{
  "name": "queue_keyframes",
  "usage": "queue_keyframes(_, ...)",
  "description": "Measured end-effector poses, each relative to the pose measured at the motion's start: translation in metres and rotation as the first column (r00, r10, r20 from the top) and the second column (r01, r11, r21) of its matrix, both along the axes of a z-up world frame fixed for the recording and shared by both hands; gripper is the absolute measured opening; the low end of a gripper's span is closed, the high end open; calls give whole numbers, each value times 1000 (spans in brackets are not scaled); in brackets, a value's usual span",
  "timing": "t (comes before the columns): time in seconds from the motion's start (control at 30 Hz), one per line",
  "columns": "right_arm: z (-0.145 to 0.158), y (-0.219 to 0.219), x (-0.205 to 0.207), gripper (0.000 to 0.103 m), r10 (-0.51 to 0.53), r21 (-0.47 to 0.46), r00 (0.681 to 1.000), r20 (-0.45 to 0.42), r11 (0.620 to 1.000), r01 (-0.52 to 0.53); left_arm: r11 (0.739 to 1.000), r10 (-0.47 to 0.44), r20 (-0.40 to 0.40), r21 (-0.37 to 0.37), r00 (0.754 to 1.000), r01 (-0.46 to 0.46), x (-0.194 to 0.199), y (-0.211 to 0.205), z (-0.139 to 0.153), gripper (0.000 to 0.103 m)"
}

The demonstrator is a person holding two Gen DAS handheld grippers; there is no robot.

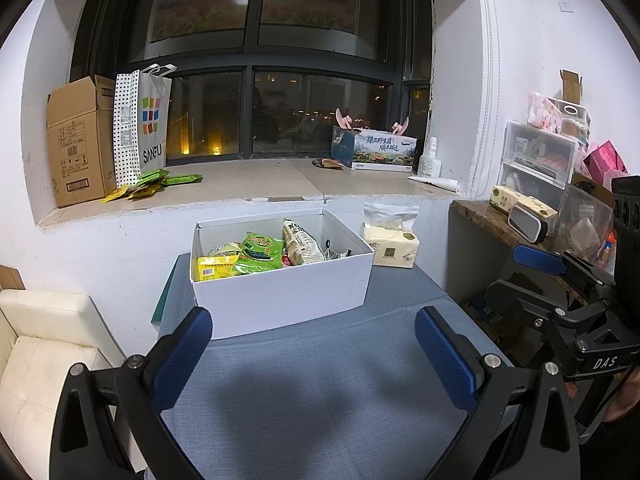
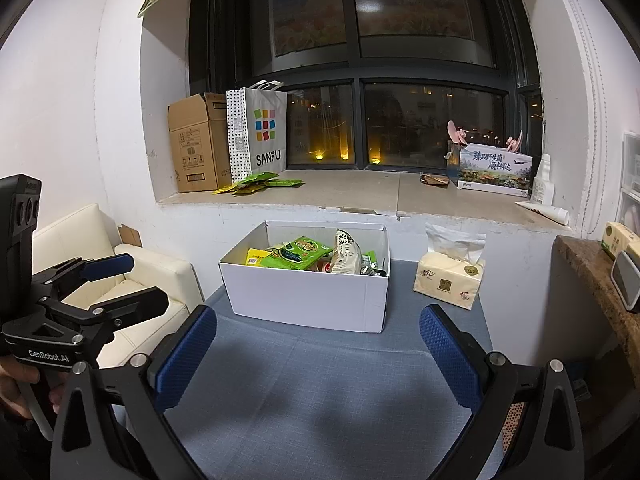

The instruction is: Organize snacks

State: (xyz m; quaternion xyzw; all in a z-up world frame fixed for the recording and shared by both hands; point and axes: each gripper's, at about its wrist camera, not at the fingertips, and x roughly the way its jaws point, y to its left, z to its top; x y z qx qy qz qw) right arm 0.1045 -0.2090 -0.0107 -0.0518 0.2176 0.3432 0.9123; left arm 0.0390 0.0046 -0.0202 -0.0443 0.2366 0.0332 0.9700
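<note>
A white open box (image 1: 280, 292) (image 2: 308, 296) stands on the blue-grey table and holds several snack packs: a green pack (image 1: 260, 250) (image 2: 300, 254), a yellow pack (image 1: 214, 268) and a beige bag (image 1: 302, 244) (image 2: 346, 256). Loose green and yellow snack packets (image 1: 154, 184) (image 2: 258, 182) lie on the windowsill at the left. A brown packet (image 1: 328, 163) (image 2: 434, 179) lies on the sill at the right. My left gripper (image 1: 316, 344) is open and empty, in front of the box. My right gripper (image 2: 320, 344) is open and empty, also short of the box.
A tissue pack (image 1: 390, 246) (image 2: 450, 280) sits right of the box. On the sill stand a cardboard carton (image 1: 78, 140), a SANFU paper bag (image 1: 144, 124), a printed box (image 1: 376, 148) and a white bottle (image 1: 430, 158). A cluttered shelf (image 1: 520, 220) is at the right, a white sofa (image 2: 132, 276) at the left.
</note>
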Motion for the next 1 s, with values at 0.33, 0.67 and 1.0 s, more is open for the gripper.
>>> queue_keyframes(0.33, -1, 1, -1, 103, 4, -1, 1000, 0, 1000, -4, 1000, -4, -2, 5, 1000, 4, 0, -1, 0, 103)
queue_keyframes(0.67, -1, 2, -1, 103, 4, -2, 1000, 0, 1000, -4, 1000, -7, -4, 5, 1000, 7, -1, -1, 0, 103)
queue_keyframes(1.0, -2, 2, -1, 103, 6, 0, 1000, -2, 1000, -6, 1000, -18, -1, 3, 1000, 18, -1, -1, 0, 103)
